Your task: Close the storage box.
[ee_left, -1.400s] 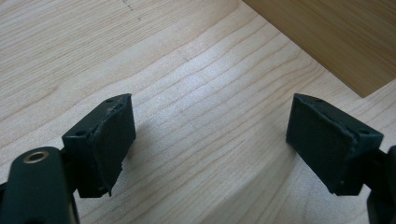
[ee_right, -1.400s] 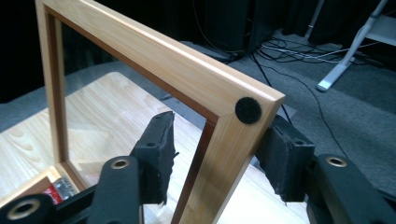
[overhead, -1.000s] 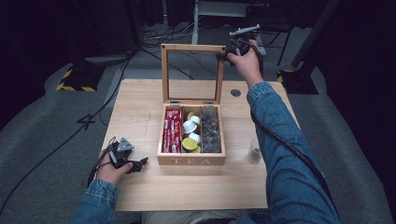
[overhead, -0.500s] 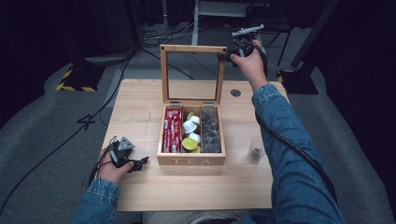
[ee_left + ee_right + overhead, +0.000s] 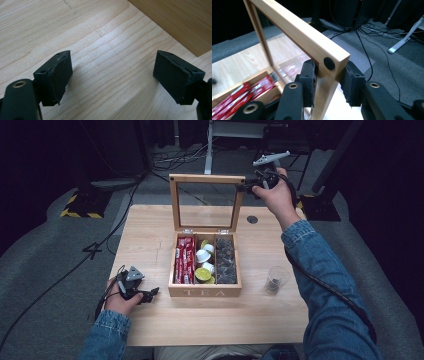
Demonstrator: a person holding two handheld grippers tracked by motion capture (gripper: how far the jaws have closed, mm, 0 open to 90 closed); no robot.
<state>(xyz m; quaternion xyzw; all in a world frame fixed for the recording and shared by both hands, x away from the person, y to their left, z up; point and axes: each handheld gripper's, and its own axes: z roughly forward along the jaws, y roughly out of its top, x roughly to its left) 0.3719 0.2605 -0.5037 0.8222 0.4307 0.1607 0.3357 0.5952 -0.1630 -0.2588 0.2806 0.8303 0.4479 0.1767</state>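
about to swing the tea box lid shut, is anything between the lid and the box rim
Nothing visible does. The right gripper clamps the upright lid at its top corner, and the sachets and capsules sit inside the tea box. The left gripper rests beside it.

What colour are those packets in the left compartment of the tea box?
The flat packets are red with white markings, clearest in the high view.

Light wooden table [image 5: 150, 240], frame centre: open tea box [image 5: 205, 292] mid-table; small clear cup [image 5: 275, 279] right of it.
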